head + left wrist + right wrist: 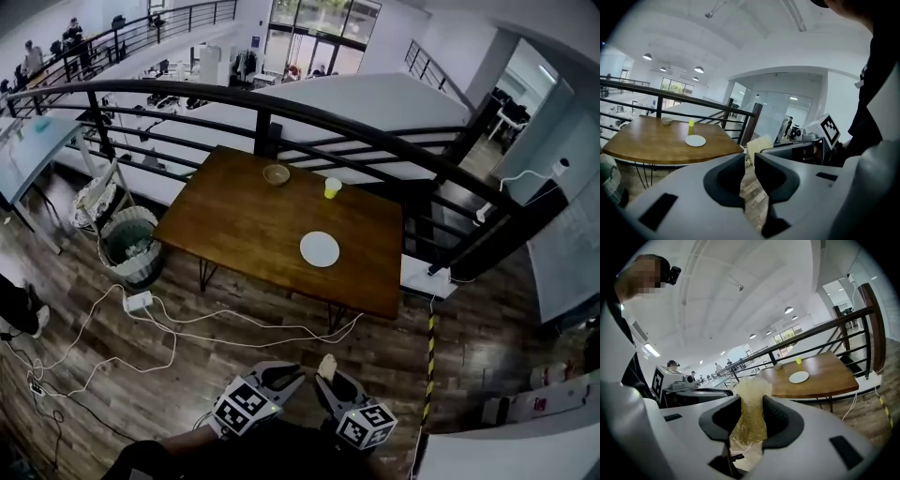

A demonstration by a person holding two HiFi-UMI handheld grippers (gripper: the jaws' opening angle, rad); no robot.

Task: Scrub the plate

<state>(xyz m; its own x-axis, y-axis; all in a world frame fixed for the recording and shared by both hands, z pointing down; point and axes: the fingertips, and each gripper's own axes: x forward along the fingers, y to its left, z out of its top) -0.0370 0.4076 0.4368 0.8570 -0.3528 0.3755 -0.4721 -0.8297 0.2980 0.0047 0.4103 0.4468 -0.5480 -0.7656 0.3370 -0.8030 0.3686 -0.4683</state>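
The white plate (320,249) lies on the brown wooden table (244,225), well ahead of both grippers; it also shows as the plate (695,140) and the plate (798,377) in the gripper views. Low in the head view, my right gripper (328,377) is shut on a pale yellow sponge (327,365). That sponge (751,413) stands up between the jaws of the right gripper (751,423). Beside it my left gripper (278,379) is held off the table. In its own view the left gripper (749,173) has its jaws almost together with nothing between them.
A yellow cup (332,187) and a small bowl (276,174) stand at the table's far side. A dark curved railing (281,108) runs behind the table. A waste basket (129,246) sits left of it, and white cables (141,323) trail over the wooden floor.
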